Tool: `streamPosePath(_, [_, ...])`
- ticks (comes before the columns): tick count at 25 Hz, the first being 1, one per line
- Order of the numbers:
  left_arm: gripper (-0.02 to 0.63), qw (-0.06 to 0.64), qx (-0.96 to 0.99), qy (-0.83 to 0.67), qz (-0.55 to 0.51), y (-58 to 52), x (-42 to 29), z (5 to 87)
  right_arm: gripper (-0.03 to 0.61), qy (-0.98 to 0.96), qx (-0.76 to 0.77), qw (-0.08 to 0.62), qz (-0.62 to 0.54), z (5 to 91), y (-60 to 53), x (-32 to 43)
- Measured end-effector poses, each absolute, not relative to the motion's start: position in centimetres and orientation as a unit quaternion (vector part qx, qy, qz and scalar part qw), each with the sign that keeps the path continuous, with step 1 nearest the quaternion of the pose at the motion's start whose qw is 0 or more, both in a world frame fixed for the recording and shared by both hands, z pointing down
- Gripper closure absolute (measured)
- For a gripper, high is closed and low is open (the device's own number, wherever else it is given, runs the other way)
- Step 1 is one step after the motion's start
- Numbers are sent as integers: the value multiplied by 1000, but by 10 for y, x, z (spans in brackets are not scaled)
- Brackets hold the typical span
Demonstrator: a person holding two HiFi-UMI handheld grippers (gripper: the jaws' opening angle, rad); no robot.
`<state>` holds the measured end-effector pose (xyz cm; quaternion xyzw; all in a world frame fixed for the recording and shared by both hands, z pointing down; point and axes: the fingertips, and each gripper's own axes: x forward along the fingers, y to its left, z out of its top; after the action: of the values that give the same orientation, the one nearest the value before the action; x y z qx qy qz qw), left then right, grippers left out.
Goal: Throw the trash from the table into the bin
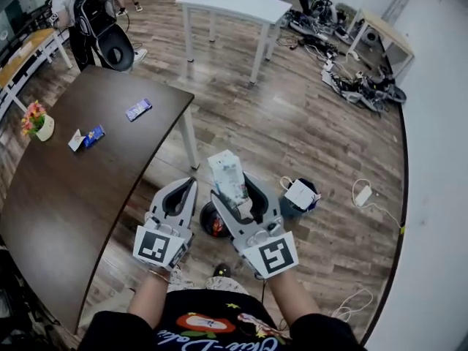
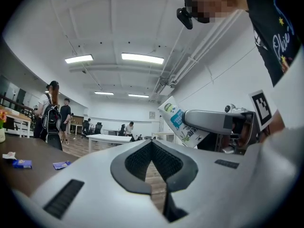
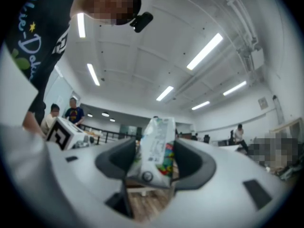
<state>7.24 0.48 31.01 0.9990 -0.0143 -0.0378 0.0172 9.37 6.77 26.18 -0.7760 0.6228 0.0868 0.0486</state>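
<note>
Carton (image 1: 229,178) sits clamped between the jaws of the right gripper (image 1: 239,189), over the wood floor (image 1: 292,123) near the middle of the head view and clear of the dark table (image 1: 66,189). In the right gripper view both pads press on the carton's (image 3: 156,148) sides. The left gripper (image 1: 180,194), just beside it at 9 o'clock, has its jaws closed on nothing; its own view shows the left gripper's (image 2: 153,144) tips meeting.

Around us, the dark table's curved edge runs from 11 o'clock down to 8 o'clock, and its white leg (image 1: 189,137) stands at 11 o'clock of the grippers. Open floor stretches toward 12 o'clock as far as a white table (image 1: 234,6). At 3 o'clock the wall closes the room, with cables (image 1: 365,196) loose on the floor near it. A dark round container (image 1: 210,221) with something red inside shows on the floor between the two grippers, partly hidden by them.

We see the carton's long axis running from 6 to 12 o'clock, leaning slightly toward 11, with its far end jutting past the jaw tips. Its round cap (image 3: 147,176) faces back toward the gripper body.

Blue wrappers (image 1: 138,109) lie on the dark table at 10 o'clock
</note>
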Motion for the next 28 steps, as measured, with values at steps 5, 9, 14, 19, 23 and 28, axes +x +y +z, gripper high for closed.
streamPosePath(5, [607,22,999,-4,-29,31,86,316,321,617,-782,50,74,279,92,102])
streamPosePath(9, [607,20,1000,-6,-14,41,90,327,321,614,-786,45,54,302,102,105])
streamPosePath(14, [607,28,1000,-3,0,44,85,355,321,611,-790,38,34,343,106,104])
streamPosePath(19, [607,38,999,-5,12,37,75,393,321,601,-799,34,8,388,105,107])
streamPosePath(23, [607,36,999,-11,28,26,67,421,321,600,-799,39,0,413,97,101])
streamPosePath(28, [607,41,998,-10,37,18,66,457,321,596,-802,18,-31,468,94,102])
